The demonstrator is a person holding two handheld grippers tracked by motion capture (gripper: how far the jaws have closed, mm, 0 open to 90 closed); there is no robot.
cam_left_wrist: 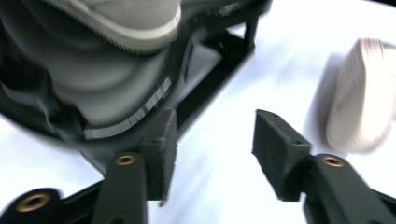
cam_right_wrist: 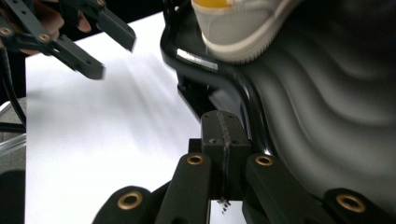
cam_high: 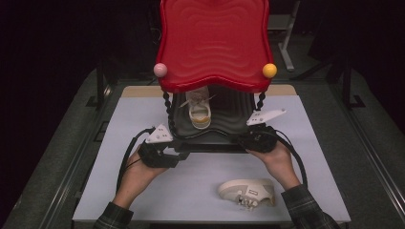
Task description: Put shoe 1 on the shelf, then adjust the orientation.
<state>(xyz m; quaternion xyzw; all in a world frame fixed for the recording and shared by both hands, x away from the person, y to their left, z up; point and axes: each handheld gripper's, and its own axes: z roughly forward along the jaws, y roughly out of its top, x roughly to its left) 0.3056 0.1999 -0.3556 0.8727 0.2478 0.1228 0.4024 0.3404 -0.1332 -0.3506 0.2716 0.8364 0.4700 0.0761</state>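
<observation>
Left gripper (cam_high: 168, 153): jaws parted, empty, at the front left corner of the black two-tier shoe rack (cam_high: 224, 125) with glossy red top. Cream sneaker (cam_high: 199, 110) on lower shelf (toe forward). Right gripper (cam_high: 250, 141): jaws pressed together, empty, at the front right corner. Second cream sneaker (cam_high: 247, 192) lying near the bench's front edge.

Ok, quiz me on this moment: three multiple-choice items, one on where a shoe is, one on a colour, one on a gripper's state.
1. Where does the shoe outside the rack lie?
A. on the table near the right hand
B. on the red top shelf
C. between the left gripper's jaws

2. What colour is the ball at the rack's right corner?
A. green
B. yellow
C. blue

3. How do the right gripper's jaws stand?
A. wide open
B. shut on a shoe
C. shut, pads together

A: the shoe rests on the table.
B: the ball is yellow.
C: the right gripper shows its pads meeting.
</observation>
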